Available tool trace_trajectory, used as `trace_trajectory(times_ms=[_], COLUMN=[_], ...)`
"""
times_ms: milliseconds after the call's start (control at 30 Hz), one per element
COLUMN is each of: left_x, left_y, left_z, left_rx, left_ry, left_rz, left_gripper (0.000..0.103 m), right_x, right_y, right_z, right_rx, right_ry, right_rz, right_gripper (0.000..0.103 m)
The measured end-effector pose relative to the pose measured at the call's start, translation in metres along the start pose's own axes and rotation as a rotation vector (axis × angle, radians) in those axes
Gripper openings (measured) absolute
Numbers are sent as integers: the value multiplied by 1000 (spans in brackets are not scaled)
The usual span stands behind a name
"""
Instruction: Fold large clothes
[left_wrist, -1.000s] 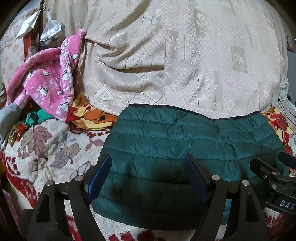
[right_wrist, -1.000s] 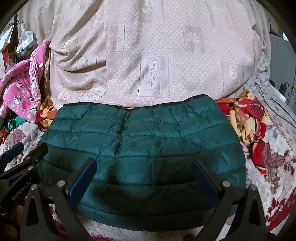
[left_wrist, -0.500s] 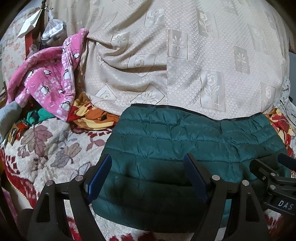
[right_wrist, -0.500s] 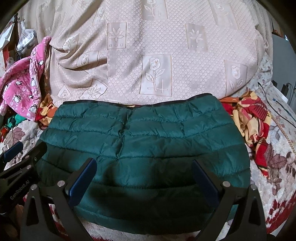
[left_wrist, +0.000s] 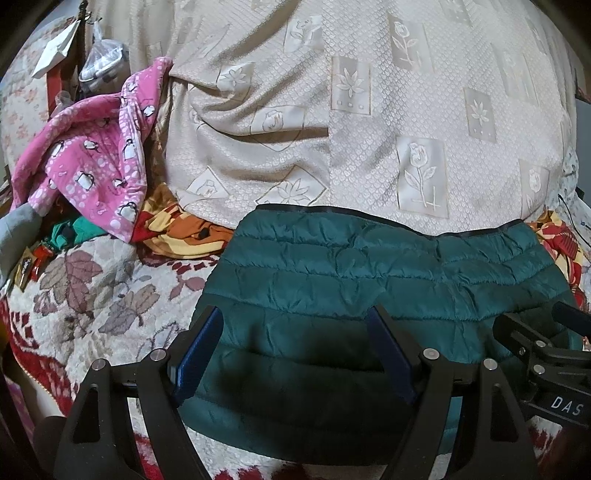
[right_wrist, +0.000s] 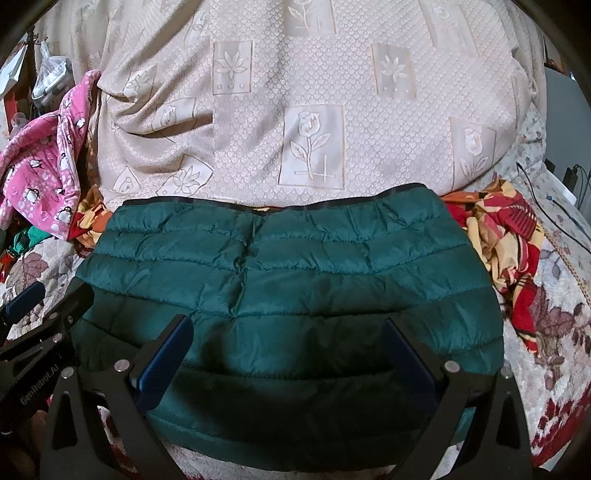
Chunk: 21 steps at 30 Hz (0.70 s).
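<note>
A dark green quilted puffer jacket (left_wrist: 369, 273) lies folded into a wide rectangle on the bed; it also shows in the right wrist view (right_wrist: 295, 273). My left gripper (left_wrist: 295, 343) is open and empty, hovering over the jacket's near left part. My right gripper (right_wrist: 288, 350) is open and empty over the jacket's near middle. The right gripper's body shows at the left wrist view's right edge (left_wrist: 546, 362), and the left gripper's body at the right wrist view's left edge (right_wrist: 40, 325).
A large cream floral bedcover (left_wrist: 351, 110) is heaped behind the jacket. A pink penguin-print garment (left_wrist: 92, 166) lies at the back left. A red and yellow patterned cloth (right_wrist: 509, 240) lies to the right. A leaf-patterned blanket (left_wrist: 92, 295) covers the bed.
Both grippers have drawn back slightly toward me and the scene sits a little lower in view. The jacket has not moved. Both grippers stay open.
</note>
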<state>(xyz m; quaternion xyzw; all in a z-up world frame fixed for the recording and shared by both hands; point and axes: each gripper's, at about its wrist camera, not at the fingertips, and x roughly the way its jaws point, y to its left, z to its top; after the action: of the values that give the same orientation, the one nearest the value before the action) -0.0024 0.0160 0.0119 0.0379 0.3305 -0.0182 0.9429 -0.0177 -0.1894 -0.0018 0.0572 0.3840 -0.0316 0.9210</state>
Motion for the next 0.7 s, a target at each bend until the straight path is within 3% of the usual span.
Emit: trace_trajectory(times_ms=[700], left_x=[3], left_y=[-6], left_z=[-3], left_rx=[11], left_ry=[8], left_rz=[-5], left_gripper=[53], right_x=[5], right_y=[-2], right_z=[3], right_rx=[13], right_ry=[15], right_rz=[0], right_gripper=[103])
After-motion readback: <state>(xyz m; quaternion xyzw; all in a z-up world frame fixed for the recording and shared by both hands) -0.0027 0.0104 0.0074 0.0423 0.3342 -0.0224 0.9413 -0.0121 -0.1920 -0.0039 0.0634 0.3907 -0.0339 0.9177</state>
